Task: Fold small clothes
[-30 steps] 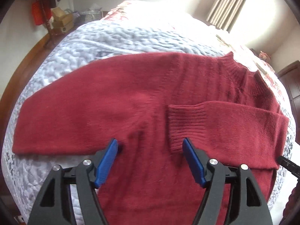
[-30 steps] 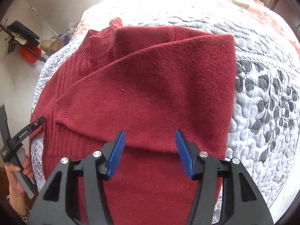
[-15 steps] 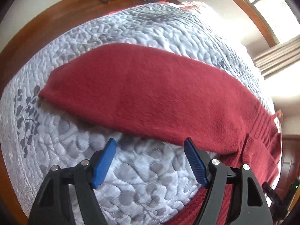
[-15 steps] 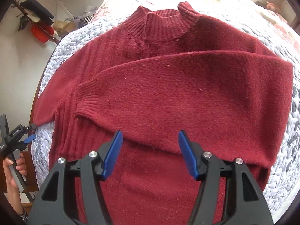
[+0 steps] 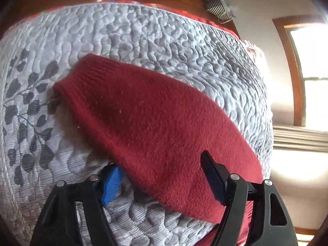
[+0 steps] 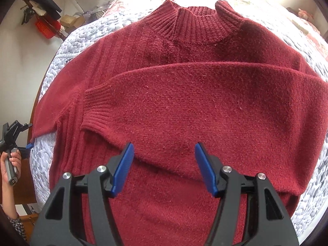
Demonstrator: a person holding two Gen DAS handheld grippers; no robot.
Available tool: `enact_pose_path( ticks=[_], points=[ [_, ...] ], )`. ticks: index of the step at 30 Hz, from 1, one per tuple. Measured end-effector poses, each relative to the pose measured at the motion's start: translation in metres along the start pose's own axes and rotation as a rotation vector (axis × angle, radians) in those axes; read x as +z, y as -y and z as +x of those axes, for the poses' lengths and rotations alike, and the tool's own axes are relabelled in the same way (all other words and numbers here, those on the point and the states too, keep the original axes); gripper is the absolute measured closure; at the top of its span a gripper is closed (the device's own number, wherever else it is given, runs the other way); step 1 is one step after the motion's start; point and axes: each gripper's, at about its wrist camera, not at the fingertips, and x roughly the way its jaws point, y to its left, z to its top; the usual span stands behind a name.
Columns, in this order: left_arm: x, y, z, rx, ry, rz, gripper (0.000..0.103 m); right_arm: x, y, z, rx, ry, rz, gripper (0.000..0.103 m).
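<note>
Lying flat on the quilted bed (image 6: 67,47), the red sweater (image 6: 184,106) filled most of the right wrist view, collar at the top centre, one sleeve already folded across the chest with its cuff at middle left. The other sleeve (image 5: 147,123) stayed spread out: in the left wrist view its long axis ran from the cuff at upper left down to the lower right, passing between the fingers of the left gripper (image 5: 162,180). Those fingers stood apart, one on either side of the sleeve's near edge (the left-hand pad sat half tucked under the knit), clamping nothing yet. The right gripper (image 6: 164,168), fingers also apart and empty, hovered over the folded sleeve. The left was plainly the nearer one for the next fold.
</note>
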Motion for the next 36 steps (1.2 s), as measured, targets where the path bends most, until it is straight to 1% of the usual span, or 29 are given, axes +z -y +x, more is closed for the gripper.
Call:
enact_pose_path(
  ticks=[2,5,6,7,10,11,12,14,16,18,21,24,28,31,32,33,36],
  points=[
    [0.007,-0.005,-0.001,-0.012,0.015,-0.036,0.03,0.0,-0.001,0.001,-0.005,0.0,-0.004,0.041],
    [0.013,-0.01,-0.001,-0.008,0.039,-0.084,0.038,0.002,-0.003,0.005,-0.001,0.002,-0.007,0.041],
    [0.013,-0.01,0.0,0.013,0.045,-0.09,0.047,0.002,-0.003,0.005,-0.002,0.003,-0.008,0.041],
    [0.013,-0.01,0.0,0.032,0.057,-0.095,0.051,0.001,-0.003,0.005,-0.002,0.003,-0.009,0.041],
    [0.011,-0.011,-0.005,0.046,0.099,-0.102,0.066,-0.001,0.0,0.002,-0.002,0.008,-0.013,0.041],
    [0.01,-0.009,-0.007,0.049,0.12,-0.098,0.076,-0.002,0.003,0.001,-0.004,0.01,-0.012,0.041],
    [0.008,-0.007,-0.011,0.051,0.141,-0.088,0.084,-0.003,0.005,-0.001,-0.006,0.011,-0.011,0.041],
    [0.002,0.0,-0.02,0.072,0.185,-0.05,0.087,-0.005,0.01,-0.003,-0.01,0.012,-0.003,0.041],
    [-0.005,0.016,-0.028,0.112,0.237,0.012,0.09,-0.007,0.017,-0.005,-0.013,0.013,0.008,0.041],
    [-0.016,0.038,-0.035,0.12,0.29,0.088,0.091,-0.008,0.022,-0.007,-0.017,0.015,0.019,0.041],
    [-0.038,0.075,-0.043,0.09,0.33,0.216,0.093,-0.011,0.031,-0.009,-0.019,0.019,0.032,0.041],
    [-0.066,0.116,-0.045,0.048,0.343,0.356,0.093,-0.013,0.038,-0.012,-0.036,0.026,0.04,0.041],
    [-0.11,0.166,-0.038,0.004,0.338,0.544,0.093,-0.015,0.049,-0.015,-0.056,0.035,0.054,0.041],
    [-0.146,0.2,-0.025,-0.03,0.314,0.672,0.093,-0.02,0.06,-0.017,-0.062,0.037,0.072,0.041],
    [-0.159,0.21,-0.02,-0.04,0.304,0.709,0.093,-0.021,0.063,-0.018,-0.063,0.039,0.078,0.041],
    [-0.172,0.22,-0.014,-0.055,0.289,0.75,0.095,-0.022,0.067,-0.019,-0.064,0.04,0.084,0.041],
    [-0.215,0.246,0.005,-0.1,0.227,0.846,0.095,-0.027,0.079,-0.023,-0.073,0.045,0.106,0.041]
  ],
)
